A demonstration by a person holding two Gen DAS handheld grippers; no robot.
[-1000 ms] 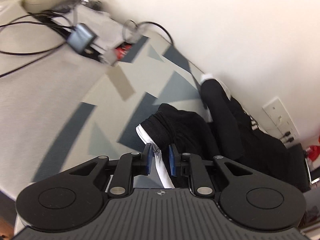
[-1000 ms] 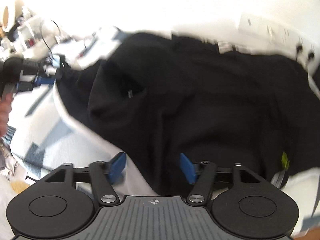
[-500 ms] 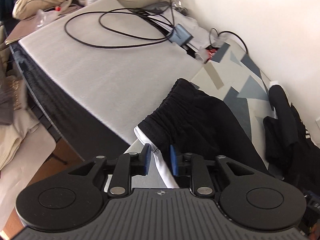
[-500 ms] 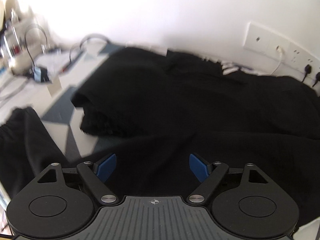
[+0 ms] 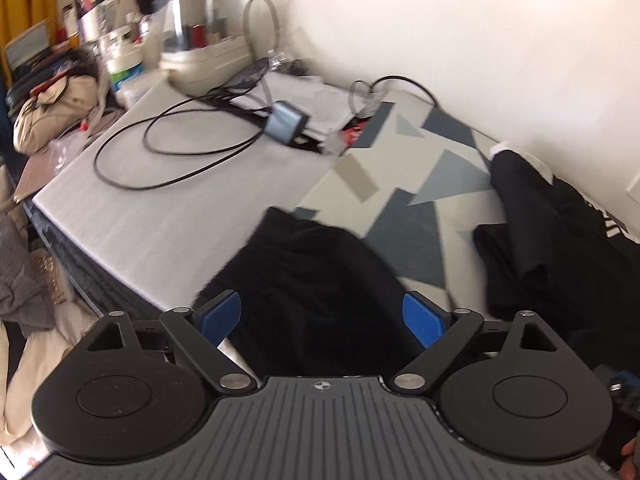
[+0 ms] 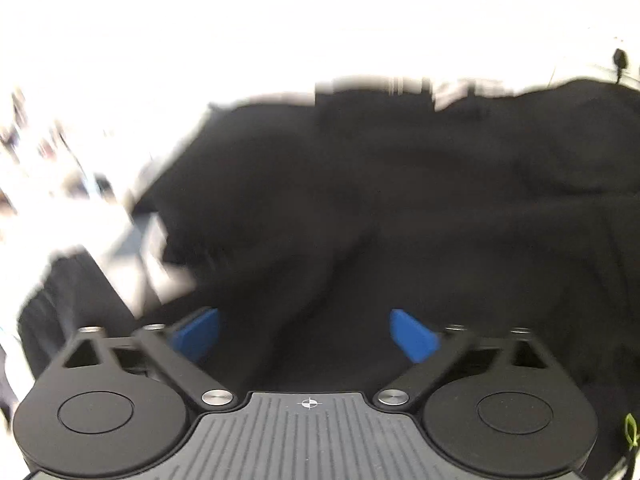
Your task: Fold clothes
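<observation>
White wall behind; bed surface carries a geometric grey-blue cover and a looped black cable. Left view: left gripper spread wide, empty, over black shorts at the bed's edge. Right view, blurred: right gripper wide apart above black clothing pile.

The left gripper, clamped on the white-edged waistband half a second ago, now has its fingers spread wide, and the black shorts lie free on the bed. The right gripper now sits lower over the black clothes pile.
</observation>
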